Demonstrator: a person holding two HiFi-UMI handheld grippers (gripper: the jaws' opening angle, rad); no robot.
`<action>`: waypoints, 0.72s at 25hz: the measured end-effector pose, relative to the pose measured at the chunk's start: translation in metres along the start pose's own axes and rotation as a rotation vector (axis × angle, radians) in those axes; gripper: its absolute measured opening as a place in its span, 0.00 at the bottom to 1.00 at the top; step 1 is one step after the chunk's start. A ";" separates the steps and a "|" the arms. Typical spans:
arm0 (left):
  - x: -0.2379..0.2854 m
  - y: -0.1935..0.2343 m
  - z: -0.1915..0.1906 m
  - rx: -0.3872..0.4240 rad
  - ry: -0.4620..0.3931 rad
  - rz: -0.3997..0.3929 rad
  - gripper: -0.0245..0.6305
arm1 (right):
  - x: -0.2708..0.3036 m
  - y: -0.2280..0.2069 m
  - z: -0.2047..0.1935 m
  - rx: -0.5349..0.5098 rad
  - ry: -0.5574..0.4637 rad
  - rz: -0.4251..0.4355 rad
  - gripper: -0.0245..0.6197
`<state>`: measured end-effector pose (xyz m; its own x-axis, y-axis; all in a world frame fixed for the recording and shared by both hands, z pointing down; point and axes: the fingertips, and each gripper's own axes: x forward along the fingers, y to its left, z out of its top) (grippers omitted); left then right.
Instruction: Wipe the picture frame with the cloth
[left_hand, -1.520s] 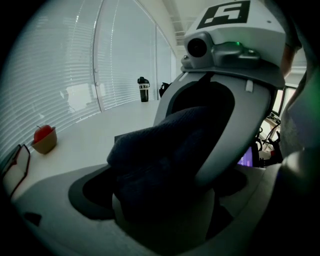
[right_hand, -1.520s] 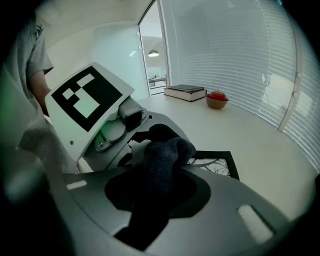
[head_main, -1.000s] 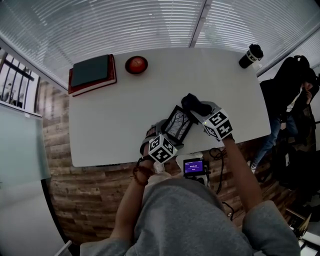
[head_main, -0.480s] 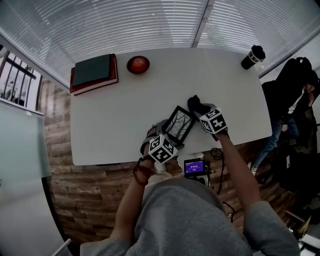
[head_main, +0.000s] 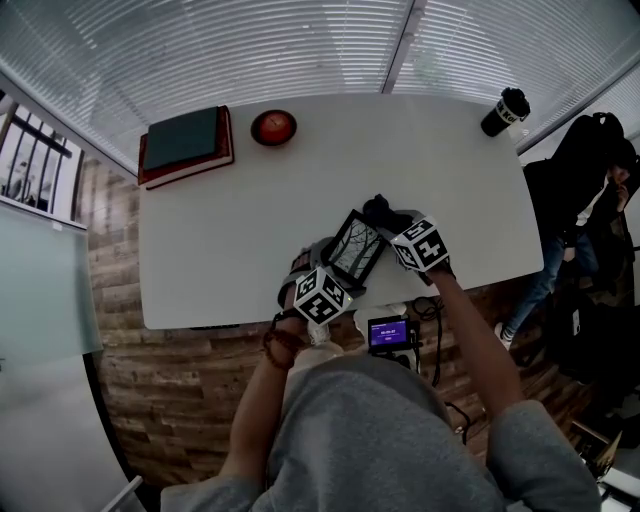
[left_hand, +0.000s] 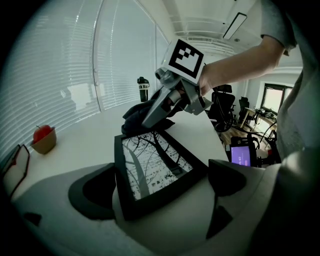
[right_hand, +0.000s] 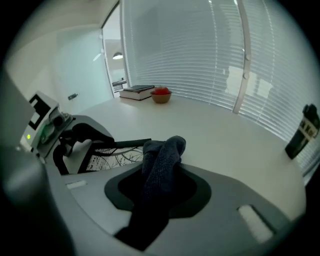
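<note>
Left gripper view: apple (left_hand: 43, 133) in bowl (left_hand: 44, 146) (tan); cloth (left_hand: 135, 114) touches frame (left_hand: 150, 169).

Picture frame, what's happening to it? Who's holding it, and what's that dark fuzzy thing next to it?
A person has a hand-held gripper in each hand. The left hand-held gripper is clamped on the near edge of the picture frame, holding it tilted over the white table. The right hand-held gripper pinches a dark cloth and has it at the frame's far edge, as if for wiping.
</note>
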<state>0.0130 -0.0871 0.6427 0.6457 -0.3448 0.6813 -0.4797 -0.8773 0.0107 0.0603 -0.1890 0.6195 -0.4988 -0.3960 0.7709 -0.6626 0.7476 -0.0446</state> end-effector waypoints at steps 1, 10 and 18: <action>0.000 0.000 0.000 0.001 0.000 0.000 0.92 | -0.001 0.002 0.001 -0.049 0.005 -0.015 0.22; 0.000 0.000 0.001 0.001 0.002 0.002 0.92 | -0.011 0.033 0.000 -0.290 0.016 -0.046 0.22; 0.000 0.000 0.001 0.000 0.001 0.002 0.92 | -0.009 0.058 -0.011 -0.300 0.026 -0.011 0.22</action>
<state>0.0133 -0.0877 0.6424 0.6446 -0.3459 0.6818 -0.4809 -0.8767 0.0098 0.0327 -0.1360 0.6170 -0.4755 -0.3936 0.7867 -0.4714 0.8691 0.1499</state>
